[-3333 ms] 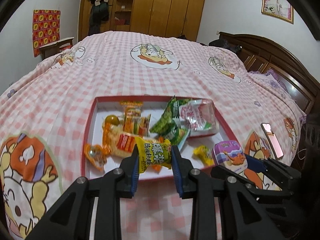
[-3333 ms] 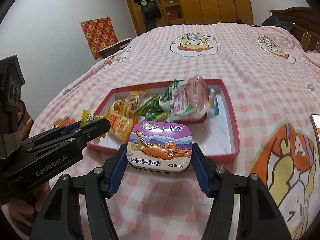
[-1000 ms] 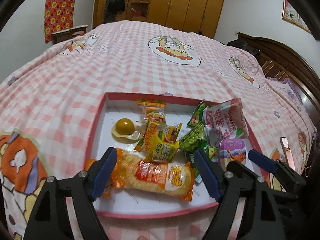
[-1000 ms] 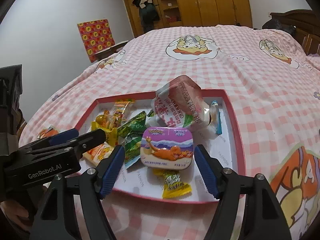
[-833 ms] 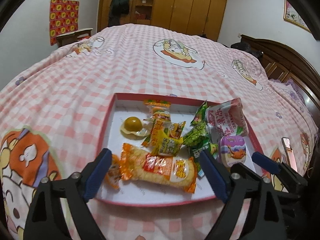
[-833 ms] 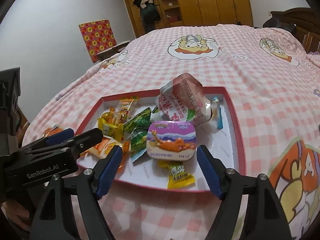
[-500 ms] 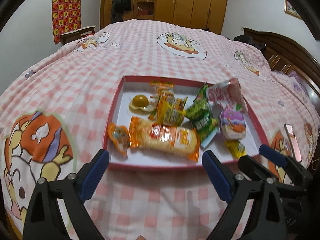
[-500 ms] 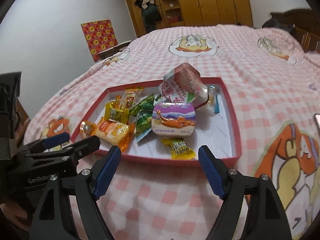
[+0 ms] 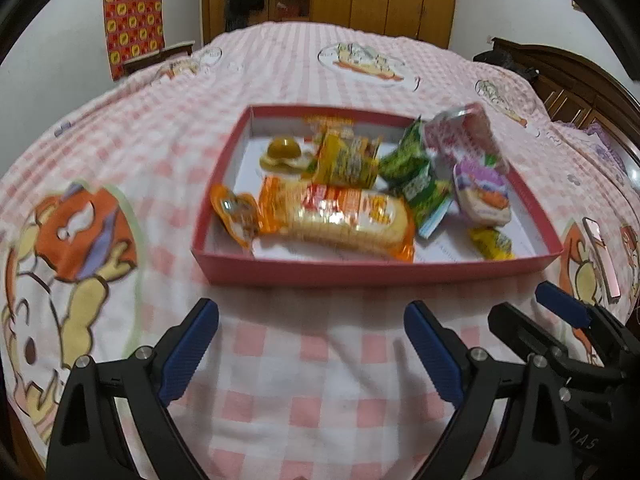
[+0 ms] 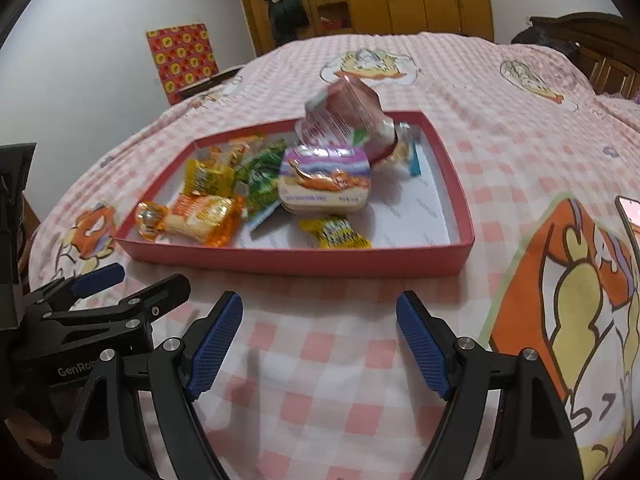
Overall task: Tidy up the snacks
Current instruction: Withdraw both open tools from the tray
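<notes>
Hovering both grippers over the bedspread (image 9: 312, 360), short of the tray (image 9: 376, 270). My L gripper (image 9: 312, 344) has its jaws wide apart, nothing btwn them; same for my R gripper (image 10: 318, 338), jaws spread, empty.

Tray sits ahead of both sets of jaws, clear of the tips, its near wall facing me. All snacks I can see are inside it. Seen from the L gripper: long orange pack (image 9: 340, 220) lies straight ahead of the gap, along the near wall. Orange sweet (image 9: 236, 216) touches its L end, ahead of the L finger. Yellow pack (image 9: 348, 160) is just behind the long one, jelly cup (image 9: 282, 152) further back and L. Green packs (image 9: 416, 176) are ahead of the R finger, tin (image 9: 482, 196) just R of them, pink bag (image 9: 464, 136) behind the tin, leaning up. Small yellow sweet (image 9: 490, 242) is near the front R corner.

Seen from the R gripper: tin (image 10: 324, 184) is dead ahead of the gap, small yellow sweet (image 10: 334, 232) in front of it, nearest my jaws. Pink bag (image 10: 348, 112) is behind the tin. Long orange pack (image 10: 200, 216) is off to the L of my L finger. Frames are a bit blurred.

Phone (image 9: 600, 256) lies on the bedspread, R of the tray, outside both jaws.
</notes>
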